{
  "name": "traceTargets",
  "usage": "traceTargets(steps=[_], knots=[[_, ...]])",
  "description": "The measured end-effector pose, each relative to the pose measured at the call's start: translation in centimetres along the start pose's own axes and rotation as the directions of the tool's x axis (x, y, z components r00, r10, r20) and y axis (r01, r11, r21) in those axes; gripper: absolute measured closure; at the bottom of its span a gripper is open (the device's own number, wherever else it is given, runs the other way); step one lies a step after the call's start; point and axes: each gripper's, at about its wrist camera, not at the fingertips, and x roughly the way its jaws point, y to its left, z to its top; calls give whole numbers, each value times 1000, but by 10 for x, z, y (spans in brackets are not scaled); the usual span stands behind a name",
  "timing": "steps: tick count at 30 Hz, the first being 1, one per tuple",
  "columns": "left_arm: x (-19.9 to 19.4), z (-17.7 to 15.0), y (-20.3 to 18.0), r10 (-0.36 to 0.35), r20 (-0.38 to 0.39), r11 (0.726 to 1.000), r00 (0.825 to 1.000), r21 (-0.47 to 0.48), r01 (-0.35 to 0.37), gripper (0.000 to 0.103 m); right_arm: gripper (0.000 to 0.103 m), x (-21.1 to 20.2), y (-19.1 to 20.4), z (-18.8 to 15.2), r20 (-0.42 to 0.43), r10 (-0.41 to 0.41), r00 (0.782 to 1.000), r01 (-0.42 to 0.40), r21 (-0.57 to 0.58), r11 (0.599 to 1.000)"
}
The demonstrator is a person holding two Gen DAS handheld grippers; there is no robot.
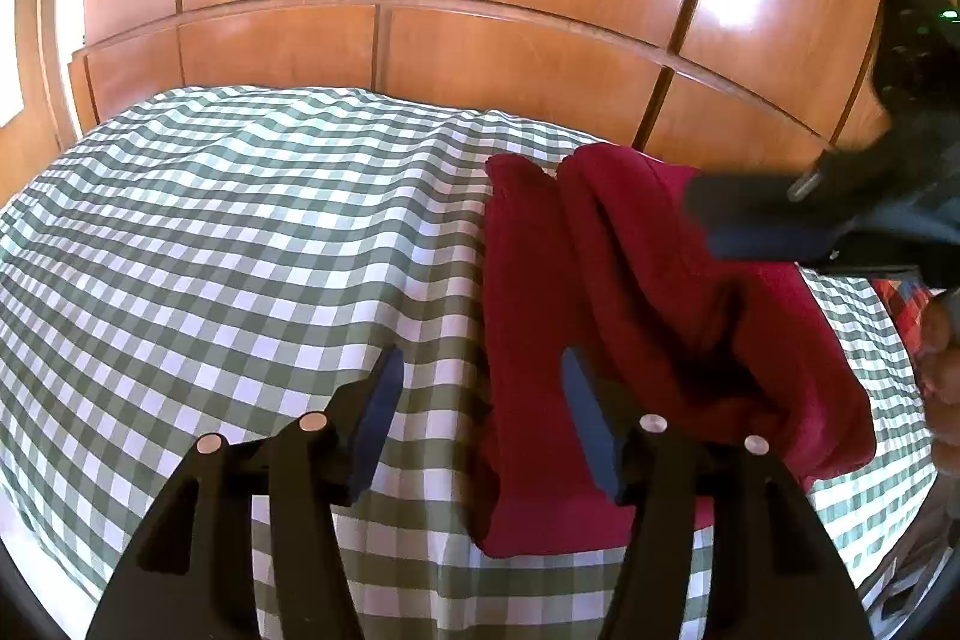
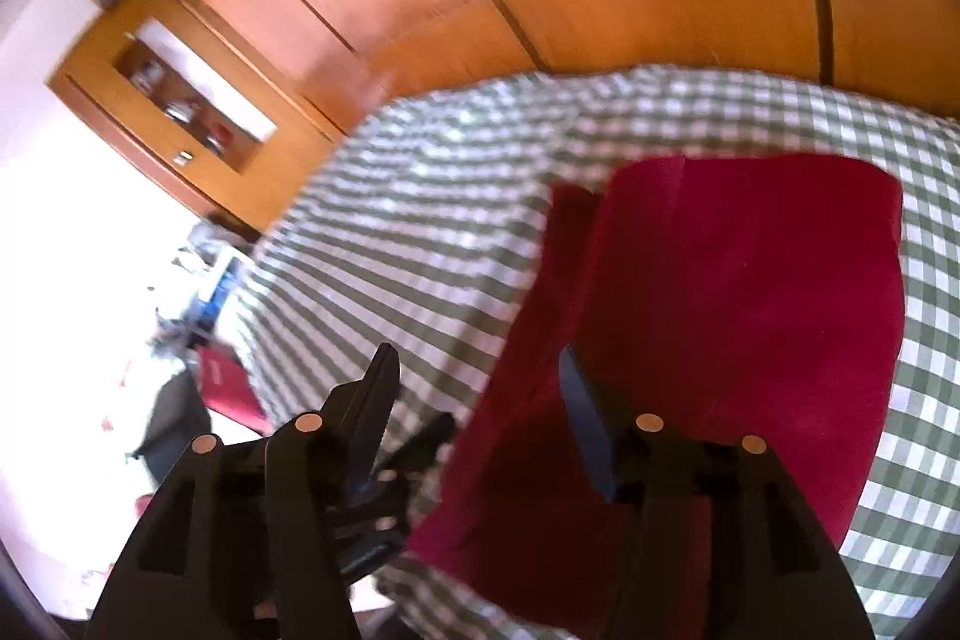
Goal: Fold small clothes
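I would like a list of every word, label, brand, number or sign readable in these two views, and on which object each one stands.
No readable text in either view.
Red garment: plain, no label showing.
Checked cloth: pattern only.
Red item beside the bed: a pale mark, too blurred to read.
Cabinet shelf items: too small and blurred.

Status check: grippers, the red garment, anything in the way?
Left gripper open, empty. Right gripper open, empty. Red garment lying partly folded on the checked cloth. Nothing in the way.
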Motion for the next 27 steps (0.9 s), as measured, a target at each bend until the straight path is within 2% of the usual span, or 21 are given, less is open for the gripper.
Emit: traceTargets(steps=[2,4,6,7,10,12,15,18,20,22,23,24,25,27], knots=[[-2,0,1,-8,1,1000,1000,-4,8,43,48,-20,1,-2,49,21,999,-21,0,1000],[-6,1,3,-26,3,1000,1000,-16,26,40,48,-38,-4,-8,91,4,996,-4,0,1000],[-11,3,8,-59,15,997,998,-39,60,33,48,-53,-15,-18,119,-44,992,43,8,999],[-15,4,12,-81,23,995,996,-57,83,32,48,-63,-24,-28,131,-94,987,93,13,996],[-21,13,24,-193,35,970,981,-144,196,31,48,-72,-46,-52,120,-196,973,194,30,981],[-21,20,29,-275,38,940,961,-202,277,30,48,-71,-56,-66,101,-243,965,241,34,970],[-13,30,25,-384,33,890,923,-253,380,30,48,-65,-63,-83,79,-264,961,262,32,964],[5,37,9,-446,-23,867,895,-260,425,29,48,-50,-57,-91,74,-296,952,297,-3,955],[23,38,-5,-508,-92,839,857,-280,467,29,48,-40,-50,-92,77,-316,946,319,-34,947],[36,37,-17,-522,-127,834,843,-285,473,31,47,-35,-44,-91,81,-327,942,332,-60,941],[42,36,-23,-521,-147,837,841,-282,469,48,48,-35,-42,-91,85,-329,941,335,-68,940],[50,34,-29,-525,-175,838,833,-275,471,78,47,-34,-40,-90,87,-332,939,338,-75,938],[52,34,-35,-503,-192,856,843,-248,454,86,47,-37,-37,-90,91,-323,942,330,-79,941],[41,36,-36,-467,-149,877,872,-201,436,88,47,-45,-35,-89,113,-267,957,276,-73,958]])
